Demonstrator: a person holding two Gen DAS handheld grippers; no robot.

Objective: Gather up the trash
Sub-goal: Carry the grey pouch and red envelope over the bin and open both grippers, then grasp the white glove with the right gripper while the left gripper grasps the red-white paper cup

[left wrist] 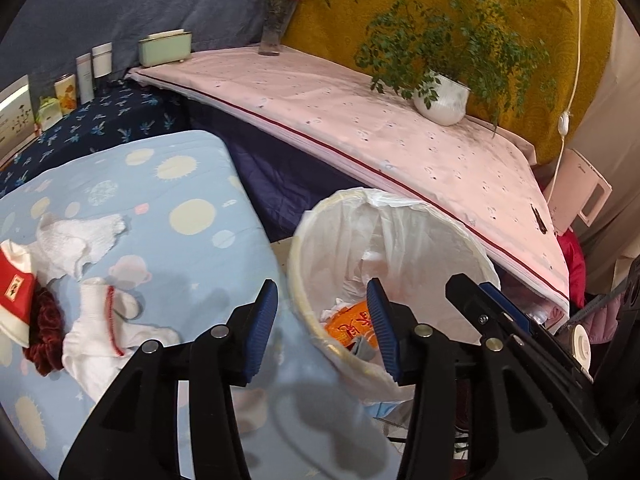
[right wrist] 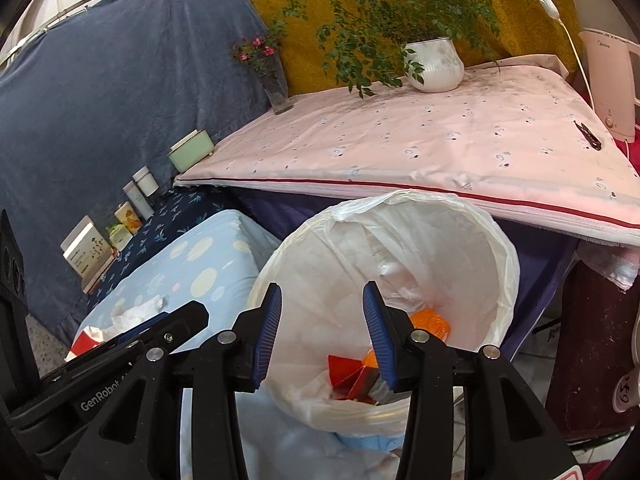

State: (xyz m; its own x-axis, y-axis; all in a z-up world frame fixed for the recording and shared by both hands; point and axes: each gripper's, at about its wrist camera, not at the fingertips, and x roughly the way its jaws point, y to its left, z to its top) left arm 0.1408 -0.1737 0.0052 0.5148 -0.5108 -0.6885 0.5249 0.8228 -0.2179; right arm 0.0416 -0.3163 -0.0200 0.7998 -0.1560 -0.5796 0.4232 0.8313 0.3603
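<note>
1. Between the blue dotted bed (left wrist: pixel 132 184) and the overhanging pink cloth (left wrist: pixel 400 136), the white-lined trash bin (left wrist: pixel 320 216) has its mouth unobstructed above; the pink cloth's red-trimmed edge runs just behind its far rim.
2. Its mouth tilts toward both cameras, and orange wrappers (right wrist: pixel 432 322) and red scraps (right wrist: pixel 348 372) lie at the bottom.
3. The left gripper (left wrist: pixel 324 330) straddles the near rim, jaws apart and empty; the right gripper (right wrist: pixel 320 334) hangs over the mouth, jaws likewise apart and empty.
4. White tissue (left wrist: pixel 80 240), socks (left wrist: pixel 100 332) and a red box (left wrist: pixel 16 292) lie on the bed left of the bin.
</note>
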